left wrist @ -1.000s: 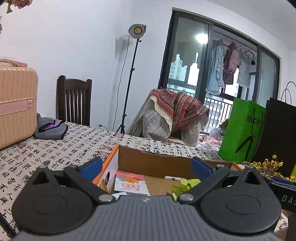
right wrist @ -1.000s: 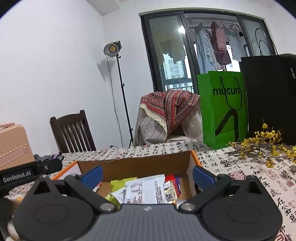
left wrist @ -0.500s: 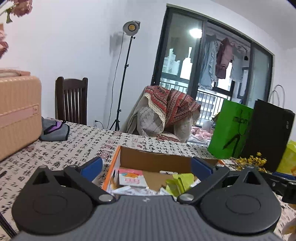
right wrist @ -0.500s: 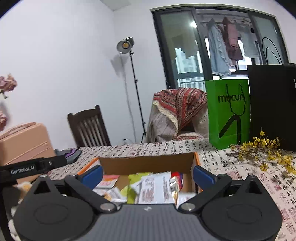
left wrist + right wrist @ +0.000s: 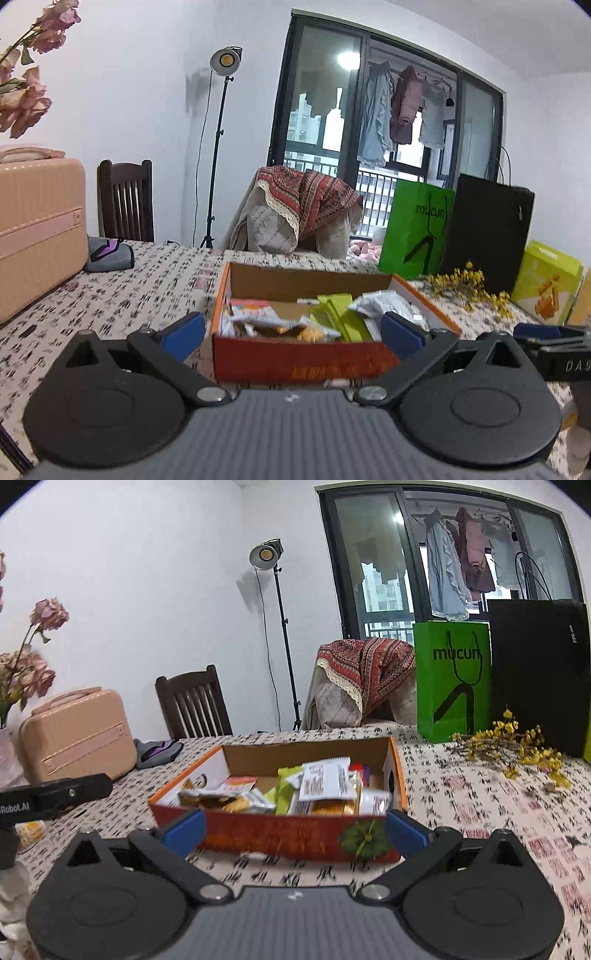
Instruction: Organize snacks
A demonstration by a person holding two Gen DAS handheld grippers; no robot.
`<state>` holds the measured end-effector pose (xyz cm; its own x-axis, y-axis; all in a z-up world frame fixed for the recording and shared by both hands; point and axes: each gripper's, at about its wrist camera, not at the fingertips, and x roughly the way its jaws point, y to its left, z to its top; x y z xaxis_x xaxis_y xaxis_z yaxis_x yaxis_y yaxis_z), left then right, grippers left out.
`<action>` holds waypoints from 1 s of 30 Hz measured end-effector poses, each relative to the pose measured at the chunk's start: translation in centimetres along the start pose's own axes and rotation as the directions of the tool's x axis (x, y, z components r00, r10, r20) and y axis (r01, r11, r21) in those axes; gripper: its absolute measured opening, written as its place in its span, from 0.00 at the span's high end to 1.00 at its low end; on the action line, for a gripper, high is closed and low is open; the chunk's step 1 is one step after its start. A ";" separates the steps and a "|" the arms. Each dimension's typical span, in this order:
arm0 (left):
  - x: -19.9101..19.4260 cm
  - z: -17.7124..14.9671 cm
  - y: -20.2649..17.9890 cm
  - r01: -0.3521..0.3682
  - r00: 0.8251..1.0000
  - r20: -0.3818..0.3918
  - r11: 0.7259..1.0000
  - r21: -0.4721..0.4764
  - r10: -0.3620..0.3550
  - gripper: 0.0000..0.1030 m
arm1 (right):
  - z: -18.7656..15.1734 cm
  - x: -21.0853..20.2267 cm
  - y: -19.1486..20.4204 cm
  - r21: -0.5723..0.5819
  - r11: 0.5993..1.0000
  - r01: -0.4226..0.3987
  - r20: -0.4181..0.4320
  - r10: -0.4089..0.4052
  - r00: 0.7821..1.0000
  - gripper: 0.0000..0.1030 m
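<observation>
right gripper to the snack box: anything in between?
Nothing visible. The open right gripper faces the orange cardboard snack box head-on, only bare printed tablecloth between them. The box's near wall stands in front of the packets, so entry looks easiest from above.

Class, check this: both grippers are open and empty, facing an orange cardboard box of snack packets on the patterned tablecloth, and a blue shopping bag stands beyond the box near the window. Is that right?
Not quite. The shopping bag is green, not blue, as the right wrist view shows. The rest holds: the left gripper and right gripper are open and empty, facing the box of snack packets on the tablecloth.
</observation>
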<state>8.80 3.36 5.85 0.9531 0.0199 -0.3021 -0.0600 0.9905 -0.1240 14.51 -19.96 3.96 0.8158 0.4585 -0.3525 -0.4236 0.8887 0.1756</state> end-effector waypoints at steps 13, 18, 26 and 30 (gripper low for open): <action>-3.3 -4.2 1.2 -0.004 0.998 -0.061 1.000 0.005 0.004 0.00 | -4.4 -3.7 0.5 -0.010 0.999 0.035 -0.032 -0.035 0.999 0.00; -3.4 -5.6 1.4 0.007 0.995 -0.095 1.000 0.005 -0.006 0.00 | -5.3 -4.1 0.3 -0.010 0.999 0.042 -0.049 -0.043 0.998 0.00; -3.6 -6.2 1.3 0.021 0.995 -0.102 1.000 0.000 -0.021 0.00 | -5.7 -4.0 0.6 -0.013 0.999 0.039 -0.054 -0.040 0.998 0.00; -3.4 -6.4 1.4 0.022 0.994 -0.111 1.000 -0.007 -0.023 0.00 | -5.8 -3.9 0.6 -0.013 0.999 0.041 -0.059 -0.041 0.997 0.00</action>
<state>3.60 3.78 0.63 0.9152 -0.0180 -0.4025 -0.0408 0.9897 -0.1370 8.79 -21.19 0.08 0.8081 0.4202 -0.4128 -0.3953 0.9064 0.1488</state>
